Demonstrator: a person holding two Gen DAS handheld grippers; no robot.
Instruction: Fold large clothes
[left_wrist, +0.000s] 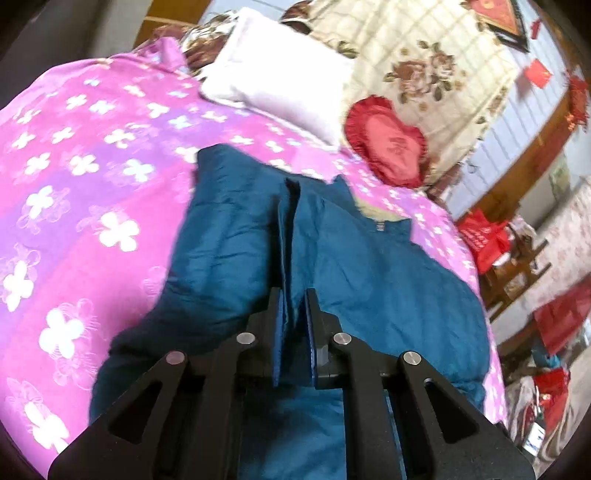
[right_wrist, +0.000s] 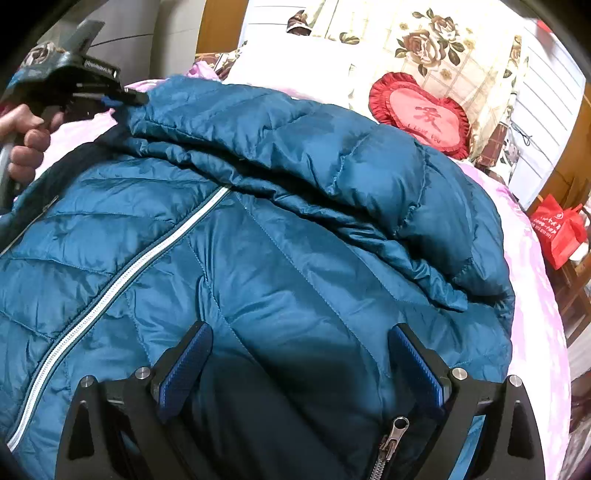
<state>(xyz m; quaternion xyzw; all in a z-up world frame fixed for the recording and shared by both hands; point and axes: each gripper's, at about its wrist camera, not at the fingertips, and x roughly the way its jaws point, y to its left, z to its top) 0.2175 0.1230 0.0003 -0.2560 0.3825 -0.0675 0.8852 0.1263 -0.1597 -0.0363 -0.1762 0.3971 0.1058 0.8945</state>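
A teal quilted down jacket (right_wrist: 295, 240) lies spread on the bed, its white zipper (right_wrist: 122, 273) running diagonally at the left. One sleeve (right_wrist: 295, 140) is drawn across the upper body of the jacket. My left gripper (left_wrist: 293, 295) is shut on a fold of the teal fabric (left_wrist: 291, 229). The right wrist view shows the same gripper (right_wrist: 129, 99) at the top left, pinching the sleeve's end, with a person's hand (right_wrist: 26, 140) on its handle. My right gripper (right_wrist: 300, 328) hovers open over the jacket's front, nothing between its blue pads (right_wrist: 417, 365). A metal zipper pull (right_wrist: 397, 428) lies near its base.
A pink bedspread (left_wrist: 92, 166) with white flowers covers the bed. A white pillow (left_wrist: 273, 81) and a red heart cushion (left_wrist: 388, 144) sit at the head, before a rose-patterned cloth (right_wrist: 436, 48). Red bags (right_wrist: 561, 229) and wooden furniture (left_wrist: 517, 273) stand off the bed's right side.
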